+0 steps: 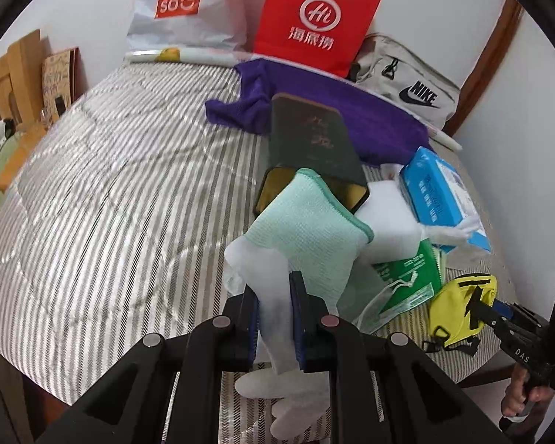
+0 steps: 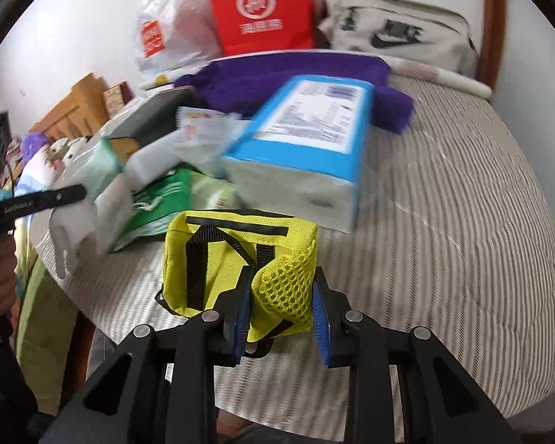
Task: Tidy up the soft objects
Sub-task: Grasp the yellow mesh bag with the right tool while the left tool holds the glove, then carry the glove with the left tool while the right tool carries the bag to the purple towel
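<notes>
As seen along the left gripper (image 1: 275, 318): pads pressed close, pinching a translucent white glove (image 1: 307, 218) around the palm, mint-green cuff lifted ahead, fingers dangling below the jaws. Held above a striped bed (image 1: 111, 185), just in front of a dark green box (image 1: 310, 140) lying open-ended there. Beside the box, to the right, a white foam block (image 1: 388, 222) and a green packet (image 1: 414, 270).

Along the right gripper (image 2: 282, 307): blue pads squeezed onto the mesh corner of a yellow pouch (image 2: 218, 259), bunching it (black straps showing on the near face). Resting on the bed's striped cover, near the edge. Just behind it, a blue tissue pack (image 2: 303, 140), tilted and blurred.

Farther back, a purple towel (image 1: 370, 118) spread across the bed. Against the wall: a white shopping bag (image 1: 181, 3), a red paper bag (image 1: 314, 18), a grey Nike bag (image 1: 407, 81).
</notes>
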A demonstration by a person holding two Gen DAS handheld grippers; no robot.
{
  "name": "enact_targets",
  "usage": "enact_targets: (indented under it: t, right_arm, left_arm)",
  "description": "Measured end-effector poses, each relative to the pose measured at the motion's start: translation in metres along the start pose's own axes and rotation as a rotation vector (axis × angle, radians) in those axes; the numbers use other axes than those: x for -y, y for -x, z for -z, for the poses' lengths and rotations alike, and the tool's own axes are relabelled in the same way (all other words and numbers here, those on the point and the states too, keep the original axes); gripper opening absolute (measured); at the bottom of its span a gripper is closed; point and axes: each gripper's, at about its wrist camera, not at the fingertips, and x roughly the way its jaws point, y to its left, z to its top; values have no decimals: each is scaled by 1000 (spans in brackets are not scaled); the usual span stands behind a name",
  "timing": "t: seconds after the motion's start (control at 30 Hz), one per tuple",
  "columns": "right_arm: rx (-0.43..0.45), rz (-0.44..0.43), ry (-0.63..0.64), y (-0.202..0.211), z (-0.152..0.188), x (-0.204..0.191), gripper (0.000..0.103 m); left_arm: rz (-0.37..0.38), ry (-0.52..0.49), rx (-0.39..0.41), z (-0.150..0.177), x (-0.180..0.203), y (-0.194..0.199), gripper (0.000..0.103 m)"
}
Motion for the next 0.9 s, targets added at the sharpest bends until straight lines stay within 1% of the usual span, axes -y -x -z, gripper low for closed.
enact_targets:
  t: [0.1,0.2,0.23,0.3,0.37,0.43,0.5,0.57,0.63,0.7,0.77,0.9]
  right_arm:
    - [-23,-17,-41,-8,2,7,30]
    - [-37,-30,-43,-17,3,3,35]
    - [-44,-40,-47,-20,4,3,38]
    - [-31,-72,-71,-21,4,2,52]
    - [-22,-74,-76,-22,5,0,54]
    - [-4,-48,-43,-23,5,-6,52]
    - [6,-29,-11,-23,6,-9,40]
    - [8,-32,-16,-20,7,-6,30]
    - [13,-62,-46,-14,6,1,28]
    - [29,-56,-49,-8,2,5,27]
    - [42,-44,-46,-1,1,5,27]
    - [75,-68,-64,18,-2,8,26]
  left_arm:
    - [19,5,-24,2,2,-8,15]
    - [19,3,-46,3,5,-14,22]
    - [19,5,-49,3,5,-15,23]
    - [26,15,-53,4,4,-18,23]
    - [34,24,-47,4,2,-18,23]
    - [28,19,-33,4,3,-17,23]
    - [28,12,-22,4,3,-15,23]
    - [35,8,-4,3,2,-9,18]
    - [42,4,16,2,2,-1,14]
    - [59,0,36,0,3,7,10]
    - [68,-5,49,-1,4,15,10]
    - [68,-20,85,-3,7,32,10]
